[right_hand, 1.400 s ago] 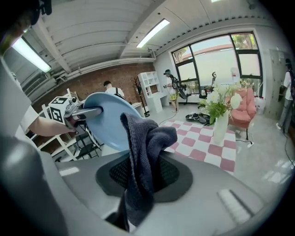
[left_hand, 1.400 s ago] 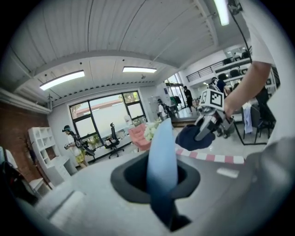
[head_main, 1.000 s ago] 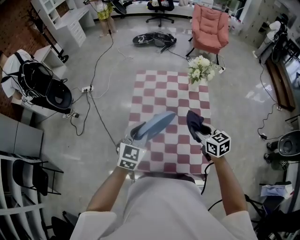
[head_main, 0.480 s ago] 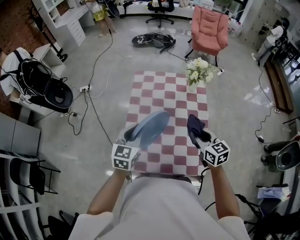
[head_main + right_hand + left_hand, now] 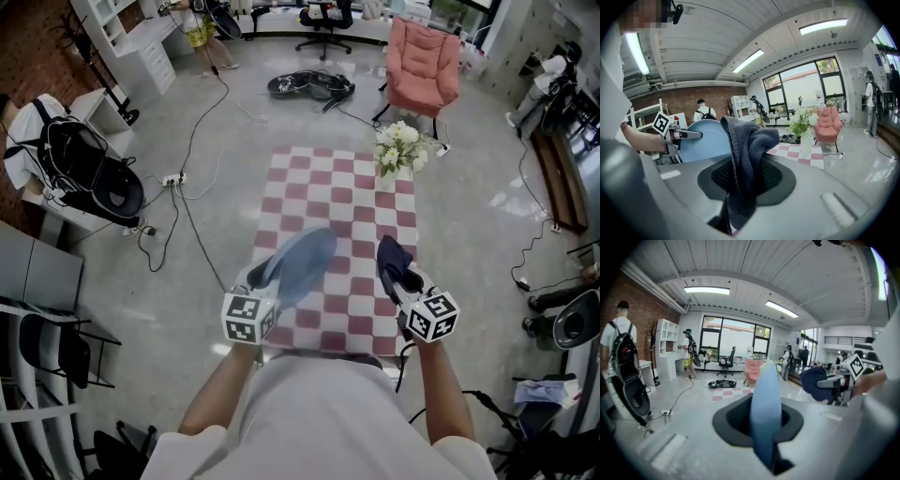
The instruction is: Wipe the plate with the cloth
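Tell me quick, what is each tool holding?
Left tool: shut on the plate.
Right tool: shut on the cloth.

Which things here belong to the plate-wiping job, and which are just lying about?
Job in hand: blue plate, clamped in the left gripper; dark cloth, clamped in the right gripper.

Lying about: vase of flowers on the checkered table; pink armchair; power strip.

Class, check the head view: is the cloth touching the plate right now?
No, the cloth and the plate are apart, with the checked table showing between them.
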Available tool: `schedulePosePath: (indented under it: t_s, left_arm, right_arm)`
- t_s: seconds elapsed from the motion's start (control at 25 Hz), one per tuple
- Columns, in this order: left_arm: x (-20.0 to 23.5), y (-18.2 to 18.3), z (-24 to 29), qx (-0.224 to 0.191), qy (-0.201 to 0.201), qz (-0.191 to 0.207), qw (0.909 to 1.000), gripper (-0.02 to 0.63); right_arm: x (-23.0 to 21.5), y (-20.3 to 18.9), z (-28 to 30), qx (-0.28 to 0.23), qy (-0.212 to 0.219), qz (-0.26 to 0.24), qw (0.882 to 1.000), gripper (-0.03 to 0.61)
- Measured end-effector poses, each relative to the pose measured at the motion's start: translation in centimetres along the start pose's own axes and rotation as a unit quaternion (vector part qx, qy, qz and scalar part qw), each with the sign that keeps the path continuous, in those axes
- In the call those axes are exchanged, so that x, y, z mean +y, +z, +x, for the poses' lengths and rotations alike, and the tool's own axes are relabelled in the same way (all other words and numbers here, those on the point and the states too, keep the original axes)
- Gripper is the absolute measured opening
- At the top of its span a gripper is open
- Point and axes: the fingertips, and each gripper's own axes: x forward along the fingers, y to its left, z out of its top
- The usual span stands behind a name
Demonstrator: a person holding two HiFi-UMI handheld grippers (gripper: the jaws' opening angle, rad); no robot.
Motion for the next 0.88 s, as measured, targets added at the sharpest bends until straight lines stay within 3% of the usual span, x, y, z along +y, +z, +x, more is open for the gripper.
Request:
schedulePosePath:
  t_s: [0.88]
  left_arm:
    - [-0.26, 0.04, 0.26, -0.001, -0.004, -0.011, 0.9999, 0.037]
  right_arm:
    - [-0.36, 0.16, 0.19, -0.008, -0.005, 0.014, 1.0, 0.094]
